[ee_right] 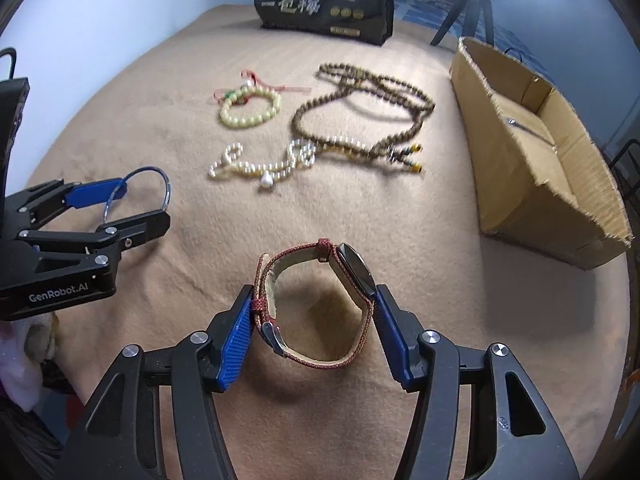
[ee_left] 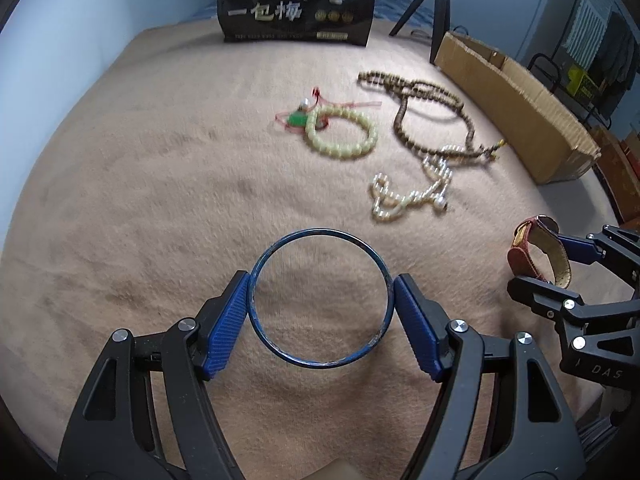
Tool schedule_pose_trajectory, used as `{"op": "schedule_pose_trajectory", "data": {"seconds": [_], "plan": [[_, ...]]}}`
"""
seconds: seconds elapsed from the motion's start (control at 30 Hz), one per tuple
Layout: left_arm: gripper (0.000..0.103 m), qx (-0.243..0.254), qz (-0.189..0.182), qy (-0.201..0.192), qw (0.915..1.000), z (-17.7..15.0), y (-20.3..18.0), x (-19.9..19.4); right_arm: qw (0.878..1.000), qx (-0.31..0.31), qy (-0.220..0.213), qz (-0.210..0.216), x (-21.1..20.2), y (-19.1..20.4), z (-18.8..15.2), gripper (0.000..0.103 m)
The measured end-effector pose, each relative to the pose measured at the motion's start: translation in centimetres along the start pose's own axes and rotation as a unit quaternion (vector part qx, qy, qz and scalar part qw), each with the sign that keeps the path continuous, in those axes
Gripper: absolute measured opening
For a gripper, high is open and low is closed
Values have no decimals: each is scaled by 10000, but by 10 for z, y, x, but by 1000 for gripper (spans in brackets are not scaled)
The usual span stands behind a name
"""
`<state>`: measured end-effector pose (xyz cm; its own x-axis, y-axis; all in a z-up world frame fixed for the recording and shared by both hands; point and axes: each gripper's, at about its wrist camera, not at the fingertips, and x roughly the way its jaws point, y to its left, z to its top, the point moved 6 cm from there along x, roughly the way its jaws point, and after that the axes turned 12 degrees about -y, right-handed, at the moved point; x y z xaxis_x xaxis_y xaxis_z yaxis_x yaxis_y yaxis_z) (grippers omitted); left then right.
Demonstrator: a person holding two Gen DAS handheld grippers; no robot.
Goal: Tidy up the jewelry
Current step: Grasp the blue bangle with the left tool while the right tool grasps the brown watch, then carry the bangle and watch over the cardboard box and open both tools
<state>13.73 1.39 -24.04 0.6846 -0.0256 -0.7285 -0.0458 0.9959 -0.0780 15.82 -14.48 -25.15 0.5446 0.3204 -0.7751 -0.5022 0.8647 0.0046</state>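
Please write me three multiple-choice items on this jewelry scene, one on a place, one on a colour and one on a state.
1. Where does the open brown cardboard box stand on the tan blanket?
A. At its right edge
B. At its left edge
C. In its middle

2. What colour is the thin metal bangle?
A. Gold
B. Dark blue
C. Red

3. What is the state of the right gripper?
A. Open over bare blanket
B. Shut on the pearl necklace
C. Shut on the red-strapped wristwatch

Answers:
1. A, the box lies right of the brown bead necklace.
2. B, the ring between the pads of the left gripper is dark blue.
3. C, both blue pads press on the watch's strap.
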Motion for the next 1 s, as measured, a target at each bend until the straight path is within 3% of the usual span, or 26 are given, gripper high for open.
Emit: {"op": "schedule_pose_trajectory", "data": {"seconds": [0.27,0.57,1.0], "plan": [[74,-80,-244,-386,9989,42,-13,-24,9980,190,-583,-126,-36,-17,35,57],[74,147,-526,-823,9951,104,-50,-33,9922,414,-1060,-506,-62,-67,71,57],[74,459,-988,-985,9892,170,-123,4,9818,848,-1217,-1184,-69,-156,91,57]]}}
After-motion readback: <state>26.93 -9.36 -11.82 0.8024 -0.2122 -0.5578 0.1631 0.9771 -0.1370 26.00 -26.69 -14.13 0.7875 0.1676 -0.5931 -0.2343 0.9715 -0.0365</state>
